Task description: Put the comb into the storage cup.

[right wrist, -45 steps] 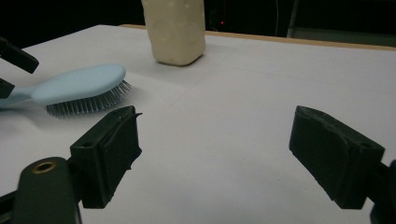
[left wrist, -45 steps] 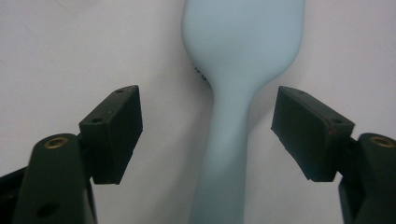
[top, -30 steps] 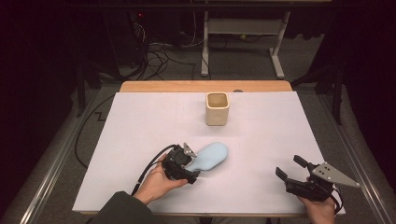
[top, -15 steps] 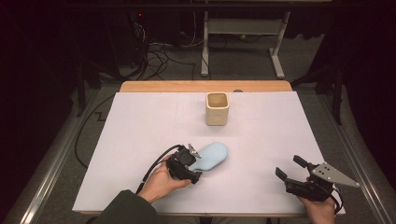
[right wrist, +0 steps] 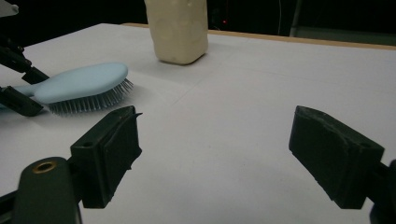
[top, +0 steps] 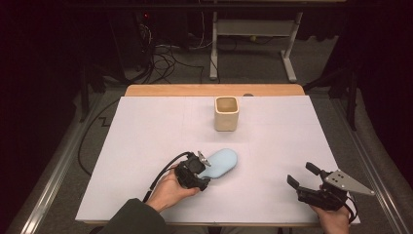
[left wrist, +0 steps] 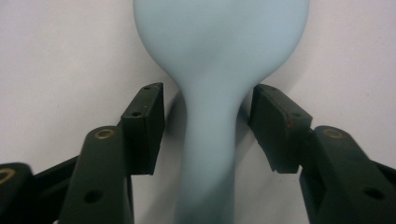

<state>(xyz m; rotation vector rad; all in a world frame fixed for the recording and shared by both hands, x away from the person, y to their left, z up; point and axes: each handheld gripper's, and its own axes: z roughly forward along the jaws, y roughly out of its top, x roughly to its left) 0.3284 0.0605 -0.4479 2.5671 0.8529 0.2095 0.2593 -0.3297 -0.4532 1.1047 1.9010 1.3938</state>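
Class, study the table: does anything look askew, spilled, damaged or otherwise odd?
Nothing stands out. The light blue hairbrush lies bristles down on the white table cover, its handle between the jaws of the left claw, which have just been closing. The cream cup stands upright, and nothing is spilled. The right claw is open, holding nothing.

One camera hangs above the person's edge of the table (top: 146, 126), looking forward and down past the cream cup (top: 227, 113) to the floor. The left gripper's camera sits very close over the pale blue hairbrush (left wrist: 219, 60) handle. The right gripper's camera looks low across the tabletop toward the cup (right wrist: 178, 28), sharing hairbrush (right wrist: 84, 86) and cup with the high view.
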